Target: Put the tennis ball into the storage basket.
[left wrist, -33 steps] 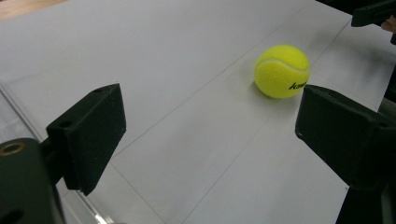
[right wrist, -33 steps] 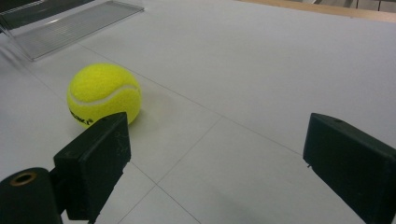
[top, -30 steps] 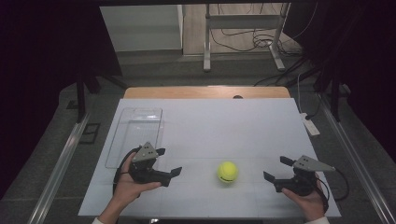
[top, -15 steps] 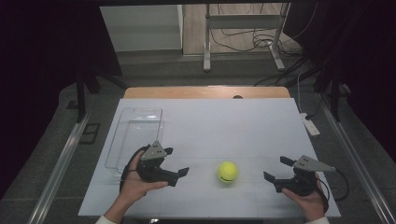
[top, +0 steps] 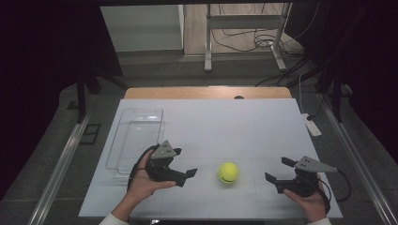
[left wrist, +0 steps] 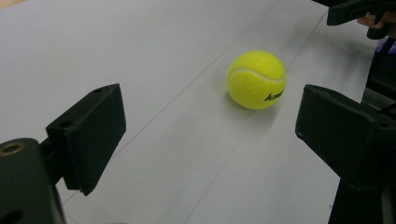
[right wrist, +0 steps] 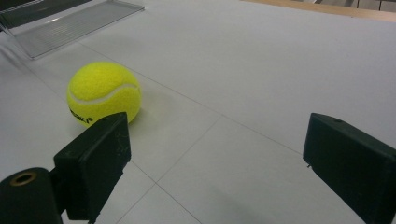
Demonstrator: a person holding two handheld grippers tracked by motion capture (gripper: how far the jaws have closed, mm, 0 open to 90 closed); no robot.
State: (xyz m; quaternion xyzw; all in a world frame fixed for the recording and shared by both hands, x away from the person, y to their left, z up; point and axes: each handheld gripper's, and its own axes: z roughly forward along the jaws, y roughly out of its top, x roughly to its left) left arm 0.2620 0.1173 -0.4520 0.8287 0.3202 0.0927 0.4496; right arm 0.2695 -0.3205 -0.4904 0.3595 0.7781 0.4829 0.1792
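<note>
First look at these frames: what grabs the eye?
The yellow tennis ball, alone near the front of the white table. An open hand-held gripper flanks it on each side: left hand-held gripper, right hand-held gripper. A clear plastic tray lies at far left.

Just ahead of the black left gripper (top: 187, 174) lies a bright yellow tennis ball (top: 228, 172), felt crossed by a curved white seam and stamped with small black lettering; the black right gripper (top: 278, 171), on the ball's far side, carries a grey plate on top, as does the left one. Both work over a pale grey-white table (top: 234, 126) ruled with thin darker lines and edged in light wood at its far end. Behind the left gripper sits a clear, colourless tray (top: 136, 136) with a finely ribbed floor.
</note>
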